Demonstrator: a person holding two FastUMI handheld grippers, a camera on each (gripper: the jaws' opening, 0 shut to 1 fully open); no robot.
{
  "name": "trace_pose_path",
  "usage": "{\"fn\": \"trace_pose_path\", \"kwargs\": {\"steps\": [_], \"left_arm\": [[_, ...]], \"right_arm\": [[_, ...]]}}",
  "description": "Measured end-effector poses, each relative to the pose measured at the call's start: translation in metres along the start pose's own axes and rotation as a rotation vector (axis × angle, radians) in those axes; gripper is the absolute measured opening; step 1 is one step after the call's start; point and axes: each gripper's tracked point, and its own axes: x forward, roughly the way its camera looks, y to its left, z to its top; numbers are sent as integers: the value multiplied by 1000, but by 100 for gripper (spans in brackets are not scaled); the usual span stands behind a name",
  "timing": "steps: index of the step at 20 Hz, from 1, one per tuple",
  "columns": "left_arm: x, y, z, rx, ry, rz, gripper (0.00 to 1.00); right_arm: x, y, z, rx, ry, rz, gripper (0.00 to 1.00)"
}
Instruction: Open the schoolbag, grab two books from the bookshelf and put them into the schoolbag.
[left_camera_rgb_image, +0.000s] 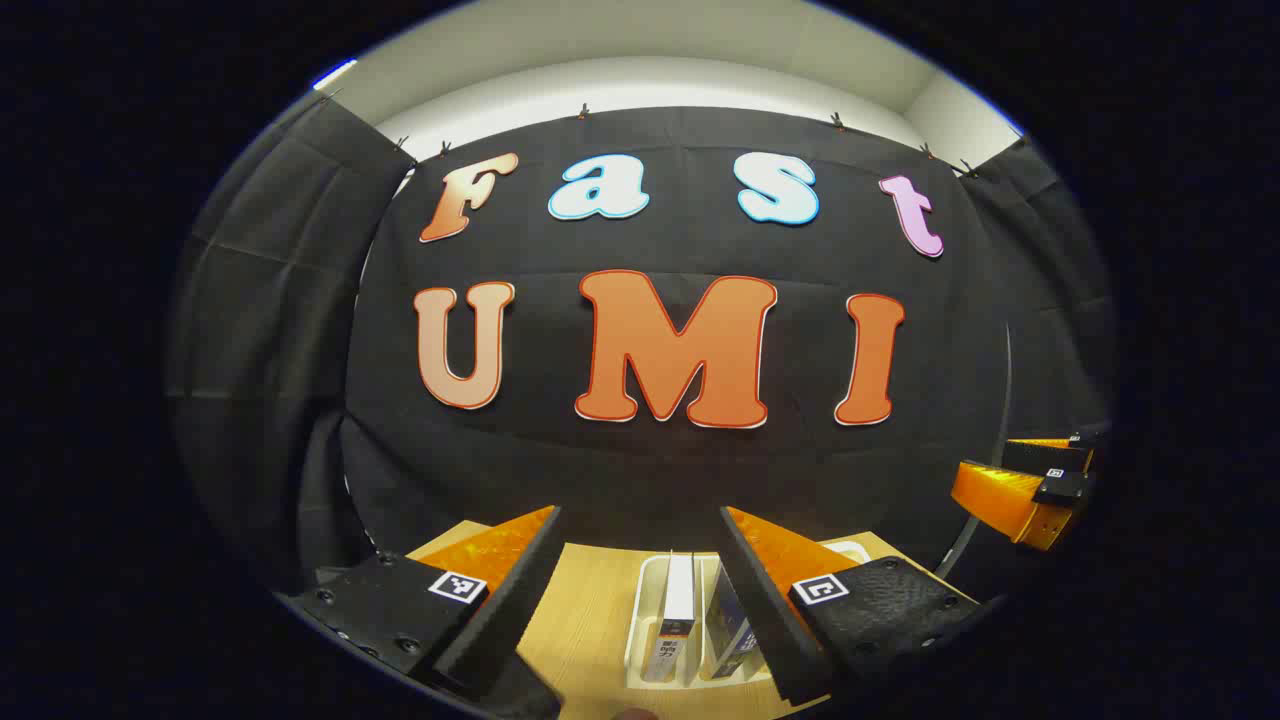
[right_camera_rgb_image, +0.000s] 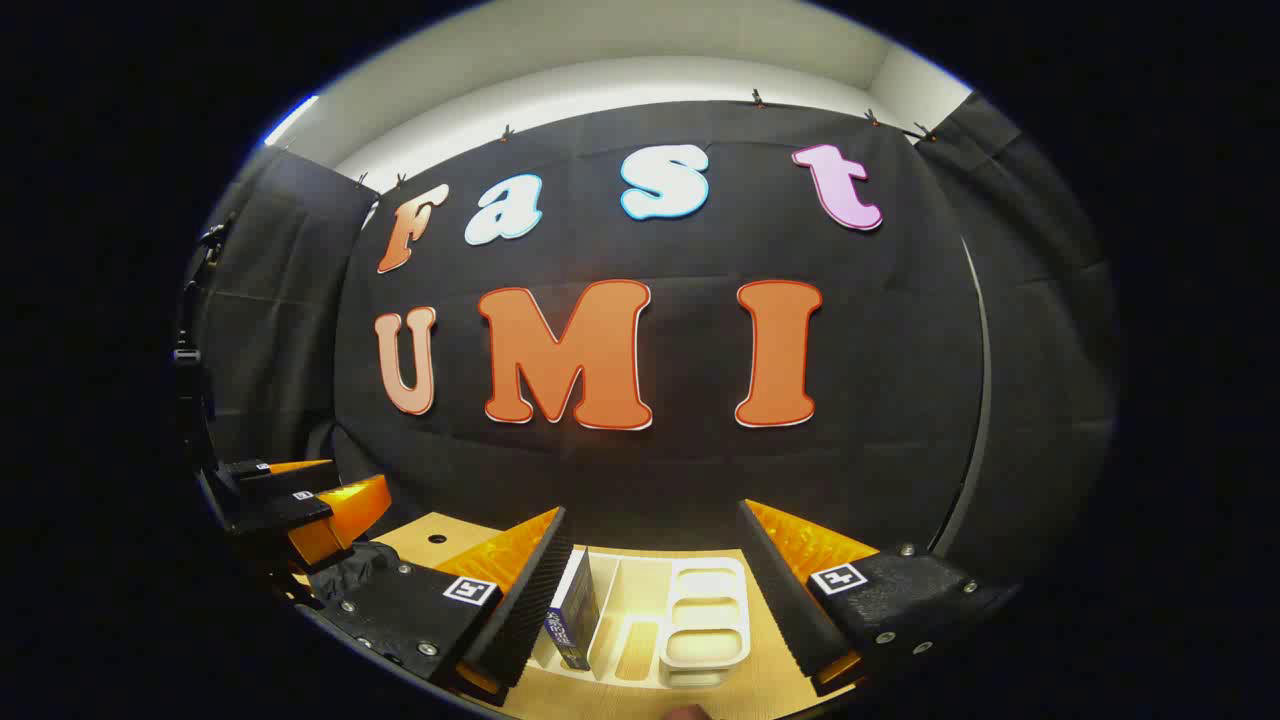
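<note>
Grippers you hold, the left gripper (left_camera_rgb_image: 640, 520) and the right gripper (right_camera_rgb_image: 655, 515), are both spread wide, empty, above the white bookshelf (right_camera_rgb_image: 700, 650) with books (left_camera_rgb_image: 678, 618).

Bookshelf (left_camera_rgb_image: 640, 610) front cut off by left gripper view's lower edge; right finger (left_camera_rgb_image: 765, 595) hides part of second book (left_camera_rgb_image: 728, 625). Book labels too small to tell.
</note>
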Motion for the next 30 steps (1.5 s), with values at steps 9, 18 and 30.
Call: {"fn": "trace_pose_path", "kwargs": {"steps": [9, 18, 30], "left_arm": [[15, 17, -7, 114, -20, 4, 95], [28, 67, -1, 118, -25, -39, 95], [28, 94, -6, 115, -14, 24, 95]], "right_arm": [[24, 34, -19, 39, 25, -3, 98], [40, 102, -16, 6, 28, 21, 98], [44, 117, -26, -13, 59, 62, 98]]}}
